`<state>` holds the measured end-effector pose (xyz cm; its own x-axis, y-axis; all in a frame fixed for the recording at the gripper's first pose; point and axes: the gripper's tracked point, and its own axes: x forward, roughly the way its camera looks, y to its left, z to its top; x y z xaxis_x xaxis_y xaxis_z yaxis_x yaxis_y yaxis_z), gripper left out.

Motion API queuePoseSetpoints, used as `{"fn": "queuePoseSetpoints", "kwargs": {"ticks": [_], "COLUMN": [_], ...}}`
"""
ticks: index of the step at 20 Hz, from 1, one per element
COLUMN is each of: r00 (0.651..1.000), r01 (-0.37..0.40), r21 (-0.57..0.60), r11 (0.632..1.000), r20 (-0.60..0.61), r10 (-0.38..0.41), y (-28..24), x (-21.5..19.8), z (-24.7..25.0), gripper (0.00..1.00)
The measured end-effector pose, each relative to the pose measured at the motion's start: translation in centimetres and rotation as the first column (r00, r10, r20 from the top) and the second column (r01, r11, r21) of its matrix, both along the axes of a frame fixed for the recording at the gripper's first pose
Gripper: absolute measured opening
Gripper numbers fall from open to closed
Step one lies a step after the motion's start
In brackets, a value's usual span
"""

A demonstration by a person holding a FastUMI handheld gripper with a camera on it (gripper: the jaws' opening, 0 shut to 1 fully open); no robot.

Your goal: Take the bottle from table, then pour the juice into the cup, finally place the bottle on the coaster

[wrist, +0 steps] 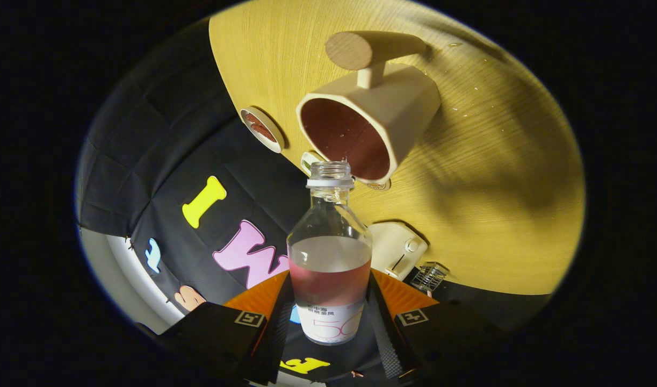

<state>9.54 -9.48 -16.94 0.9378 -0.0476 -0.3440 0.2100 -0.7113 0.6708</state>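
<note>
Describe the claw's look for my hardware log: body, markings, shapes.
The claw has two dark, blocky bodies, each carrying a small square black-and-white tag on top. Orange ridged panels sit behind them, and two long ribbed fingers run forward.

Gripper [329, 317] rolling far over, horizon tilting steeply. 2 fingers [277, 322] reaching toward 12 o'clock, closing from 9 and 3 o'clock, both pressing against bottle [330, 258] lower body, holding it firmly.
</note>
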Motion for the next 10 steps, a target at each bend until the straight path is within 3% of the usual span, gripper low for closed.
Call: {"fn": "queuePoseSetpoints", "kwargs": {"ticks": [10], "r00": [0.999], "r01": [0.030], "r21": [0.040], "r11": [0.999], "r20": [-0.036], "r10": [-0.028], "y": [-0.83], "x": [-0.13], "z": [-0.43], "gripper": [0.74]}}
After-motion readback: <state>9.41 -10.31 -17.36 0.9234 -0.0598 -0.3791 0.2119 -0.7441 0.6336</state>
